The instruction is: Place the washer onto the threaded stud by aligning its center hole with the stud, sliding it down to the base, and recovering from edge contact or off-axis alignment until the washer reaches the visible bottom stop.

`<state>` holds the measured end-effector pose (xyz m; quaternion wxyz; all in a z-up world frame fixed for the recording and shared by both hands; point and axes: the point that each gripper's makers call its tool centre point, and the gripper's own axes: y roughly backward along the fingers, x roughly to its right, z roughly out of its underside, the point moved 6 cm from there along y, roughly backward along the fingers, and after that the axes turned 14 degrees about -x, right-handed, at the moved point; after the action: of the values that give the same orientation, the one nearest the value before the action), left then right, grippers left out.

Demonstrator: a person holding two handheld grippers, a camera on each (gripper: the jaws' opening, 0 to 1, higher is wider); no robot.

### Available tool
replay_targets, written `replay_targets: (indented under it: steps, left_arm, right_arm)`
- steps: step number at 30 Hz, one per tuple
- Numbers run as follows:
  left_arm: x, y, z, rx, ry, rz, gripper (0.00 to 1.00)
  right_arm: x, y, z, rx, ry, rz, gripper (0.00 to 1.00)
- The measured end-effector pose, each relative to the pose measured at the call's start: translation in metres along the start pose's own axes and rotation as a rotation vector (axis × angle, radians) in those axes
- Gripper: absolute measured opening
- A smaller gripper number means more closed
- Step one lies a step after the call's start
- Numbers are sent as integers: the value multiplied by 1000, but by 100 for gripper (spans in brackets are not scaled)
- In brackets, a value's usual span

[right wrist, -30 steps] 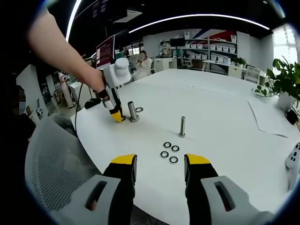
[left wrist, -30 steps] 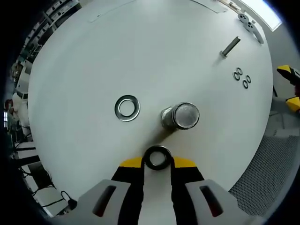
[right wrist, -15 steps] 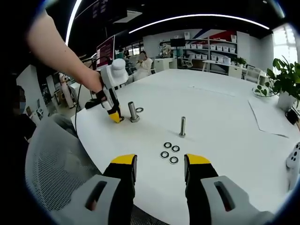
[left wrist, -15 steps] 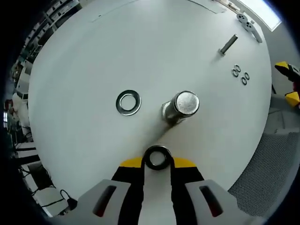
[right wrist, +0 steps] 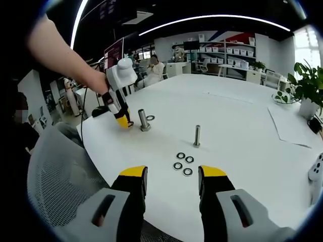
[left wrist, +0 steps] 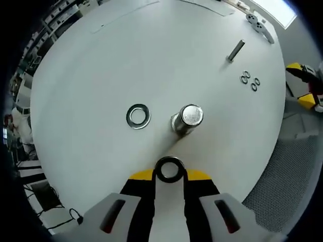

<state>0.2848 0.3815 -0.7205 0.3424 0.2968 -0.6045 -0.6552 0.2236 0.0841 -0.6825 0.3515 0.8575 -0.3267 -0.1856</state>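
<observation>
My left gripper [left wrist: 169, 174] clamped on a washer [left wrist: 169, 170], above the white table [left wrist: 101, 60] — near the large threaded stud [left wrist: 186, 118].

From the left: a spare washer [left wrist: 138, 116] lies flat on the table, the large threaded stud stands just right of it, and a thin stud [left wrist: 235, 51] with three small washers [left wrist: 250, 80] sits far right. My right gripper [right wrist: 171, 176] hangs with jaws apart and bare — the three small washers just beyond its tips.

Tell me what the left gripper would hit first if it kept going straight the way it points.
Probably the white table: the left gripper, shut on a washer, points down just short of the thick stud. Depth is unclear.
</observation>
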Motion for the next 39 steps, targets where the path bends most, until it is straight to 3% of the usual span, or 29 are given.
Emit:
replay_targets:
  steps: [29, 39]
  left_arm:
    - [0, 61, -20, 75, -149, -38, 18]
    - [7, 65, -31, 82, -178, -34, 18]
  right_arm:
    - [0, -1, 1, -11, 1, -2, 43]
    - [-1, -2, 2, -12, 0, -2, 43]
